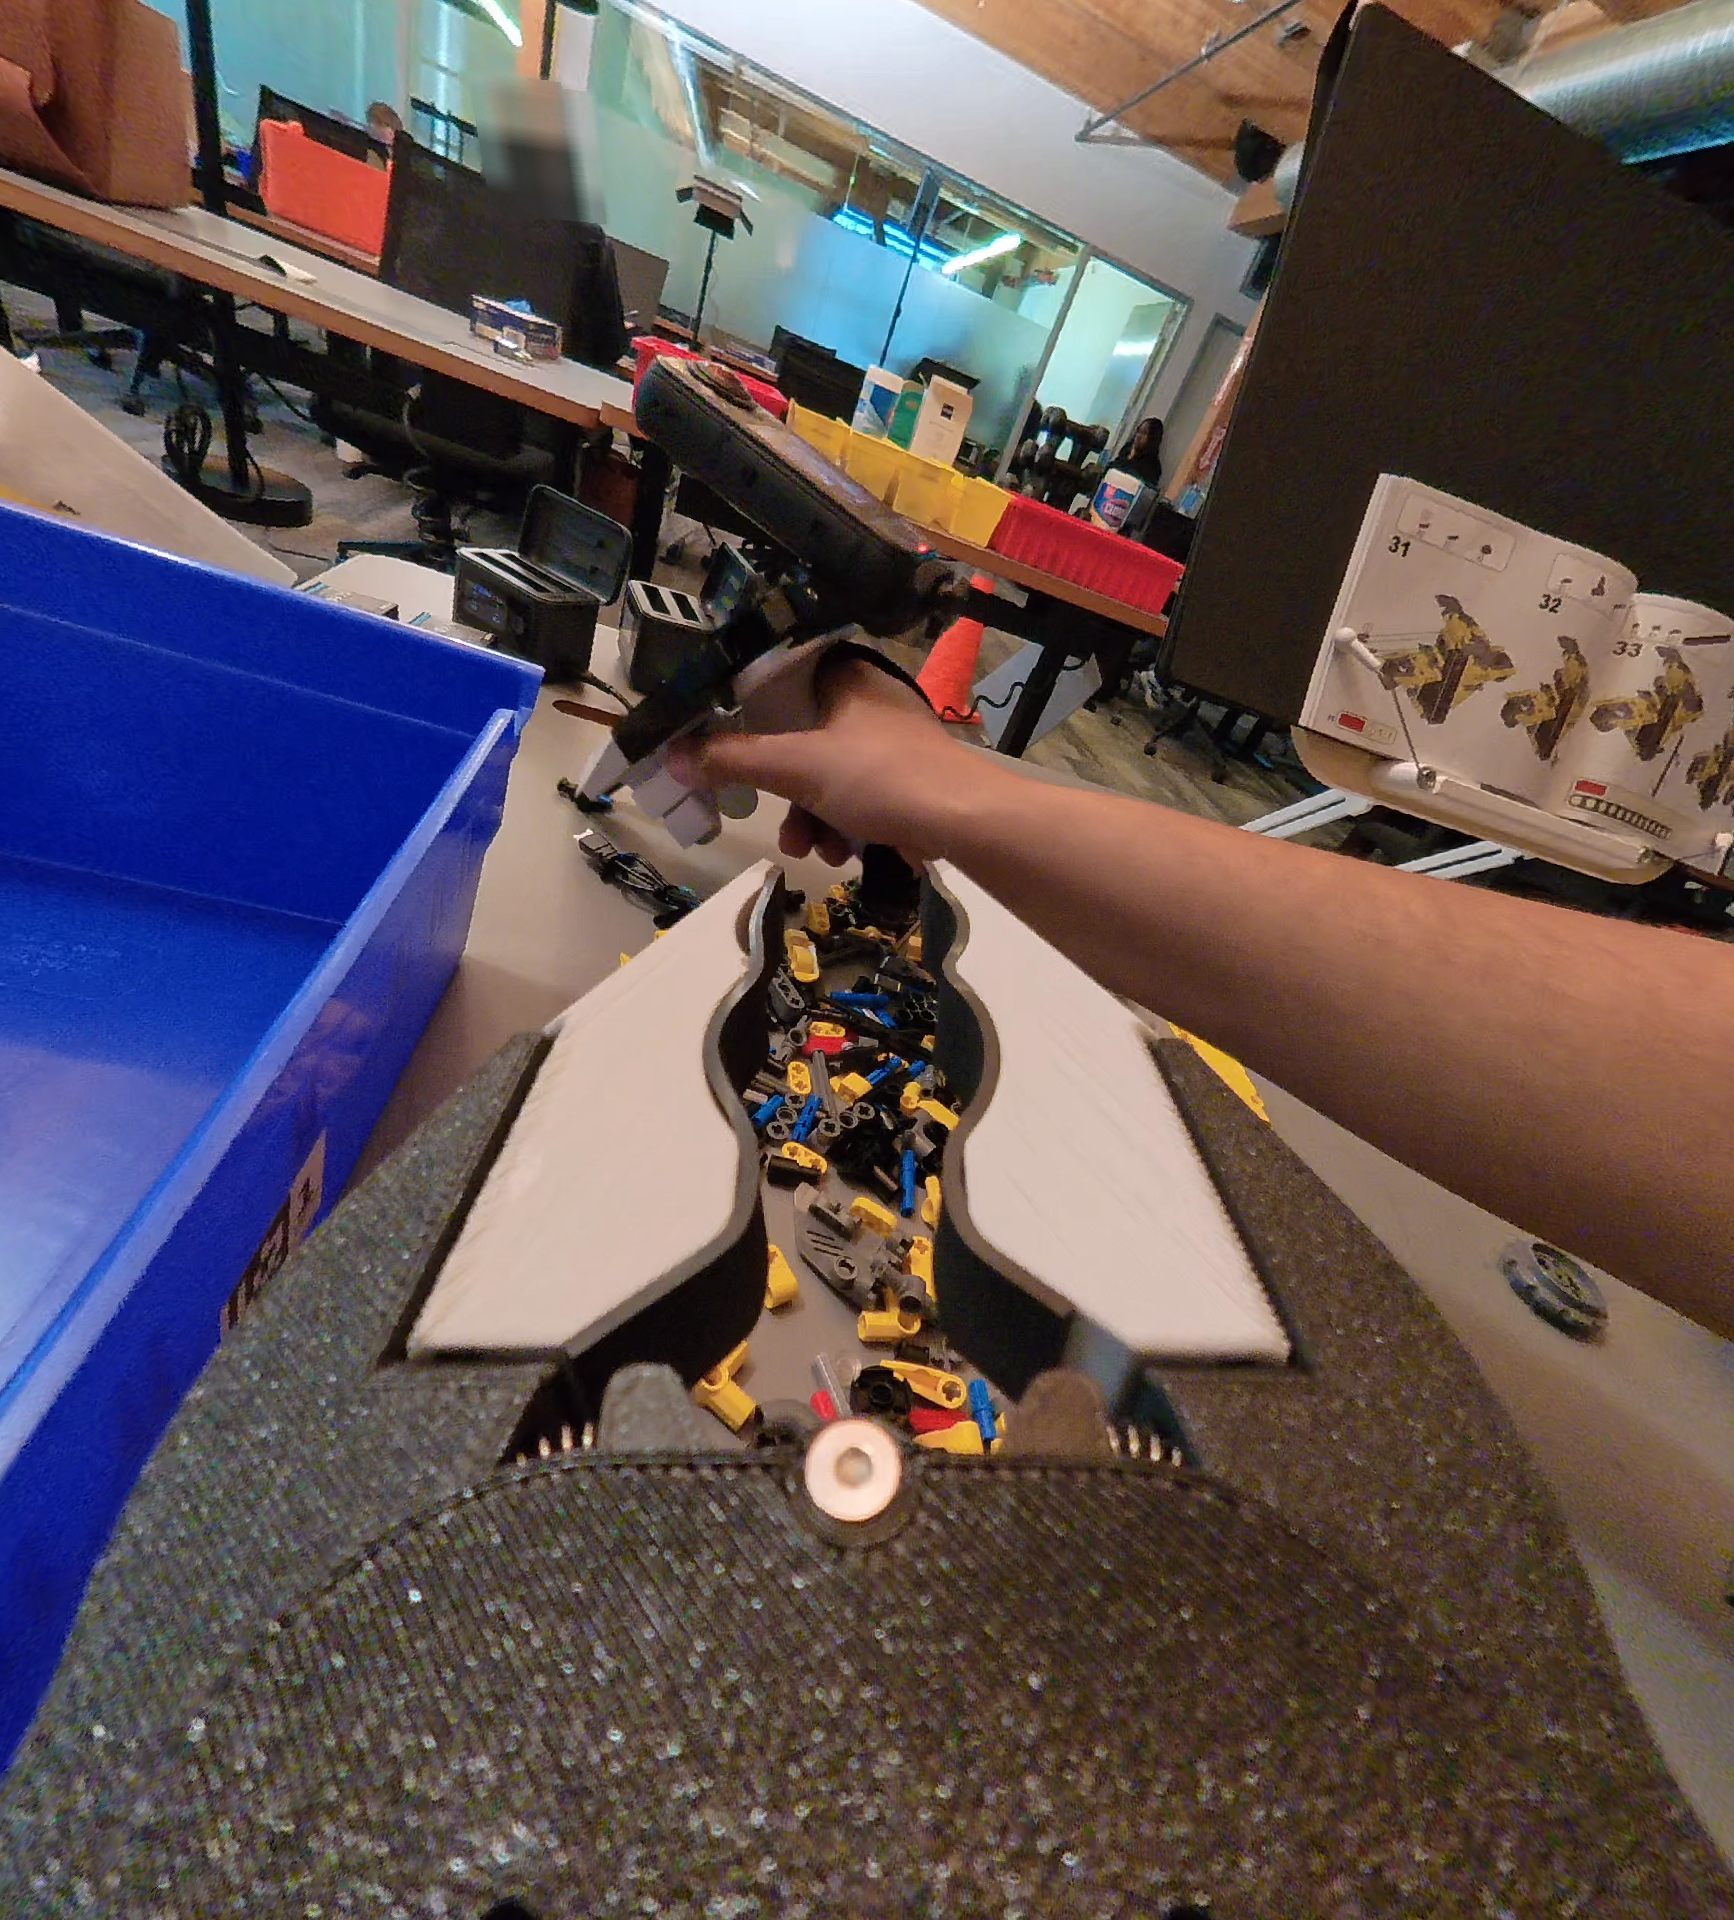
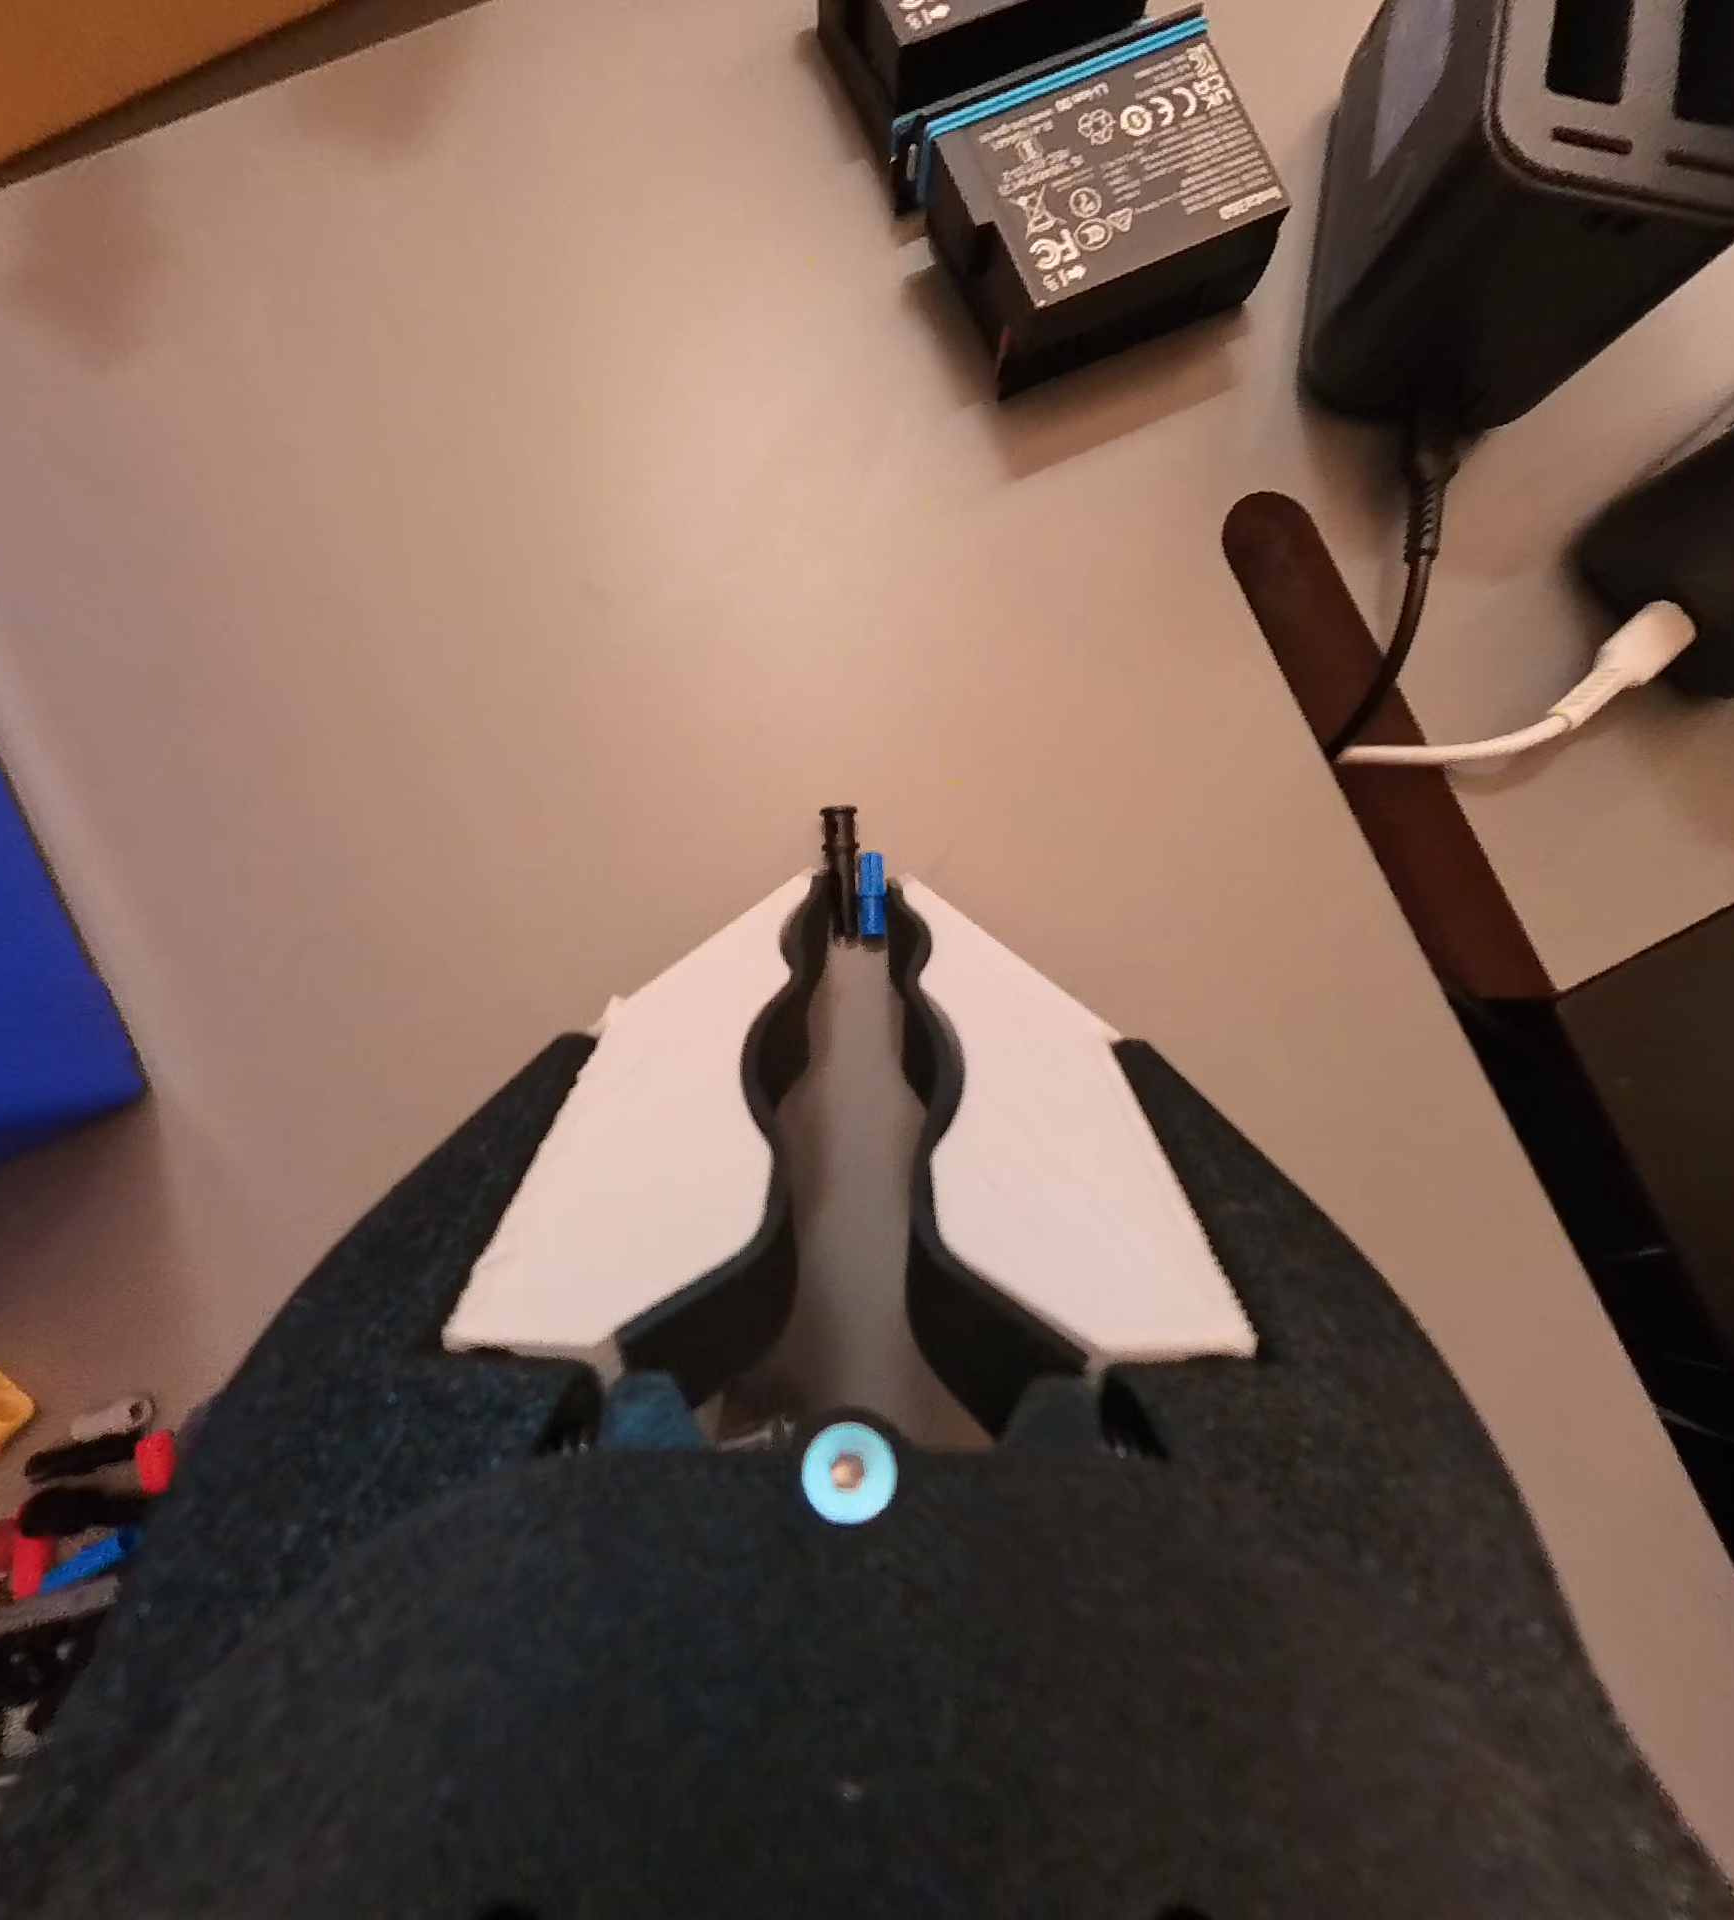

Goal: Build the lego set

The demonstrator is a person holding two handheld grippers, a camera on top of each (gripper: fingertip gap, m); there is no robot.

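Observation:
My left gripper (image 1: 850, 883) is open and hangs over a pile of small toy construction pieces (image 1: 847, 1122), yellow, black, blue and grey, which shows between its white fingers (image 1: 624, 1143). It holds nothing. My right gripper (image 2: 855, 894) is shut on a thin black pin (image 2: 835, 862) and a short blue pin (image 2: 873, 896), side by side at its tips, above the bare grey table (image 2: 489, 582). In the left wrist view a hand holds the right gripper (image 1: 676, 805) beyond the pile, with the forearm reaching across from the right.
A blue bin (image 1: 167, 935) stands at the left. An open instruction booklet (image 1: 1549, 665) sits on a stand at the right. A grey wheel (image 1: 1554, 1283) lies alone. Black batteries (image 2: 1102, 197), a charger (image 2: 1507, 187), cables (image 2: 1403, 644) and a wooden stick (image 2: 1382, 748) lie ahead right.

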